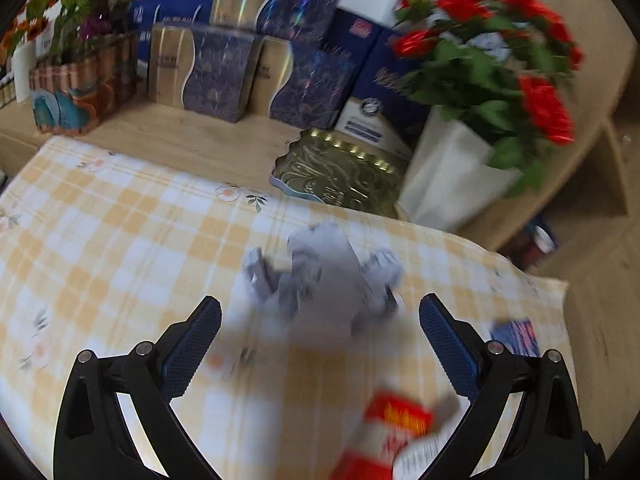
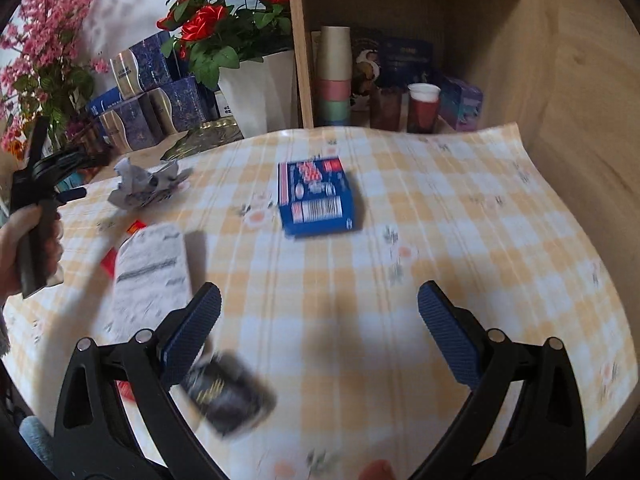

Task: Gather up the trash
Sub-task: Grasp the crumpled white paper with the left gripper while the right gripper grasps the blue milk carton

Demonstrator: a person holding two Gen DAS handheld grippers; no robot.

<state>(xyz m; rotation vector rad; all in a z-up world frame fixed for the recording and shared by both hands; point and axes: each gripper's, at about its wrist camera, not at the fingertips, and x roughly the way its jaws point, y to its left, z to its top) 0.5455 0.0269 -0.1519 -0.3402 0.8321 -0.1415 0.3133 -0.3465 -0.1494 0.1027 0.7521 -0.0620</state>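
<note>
1. Step in hand: approach phase. The left tongs (image 1: 320,312) are held wide open, nothing gripped, and lined up on the crumpled paper (image 1: 324,276), which lies on the checked cloth of the worktop (image 1: 120,220) towards its far edge, near the gold tin (image 1: 340,172).
2. The right tongs (image 2: 319,312) are also spread wide and empty, aimed at the blue box (image 2: 316,200) near the middle of the worktop.
3. Other trash seen: a red-and-white wrapper (image 1: 384,440) by the near edge and a dark packet (image 2: 228,392) just beside the right tongs' left finger.
4. Next move, judged: the left tongs are advanced until the paper sits between the pads, then closed gently; the paper should crush easily.
5. No bin is visible in either view.
</note>
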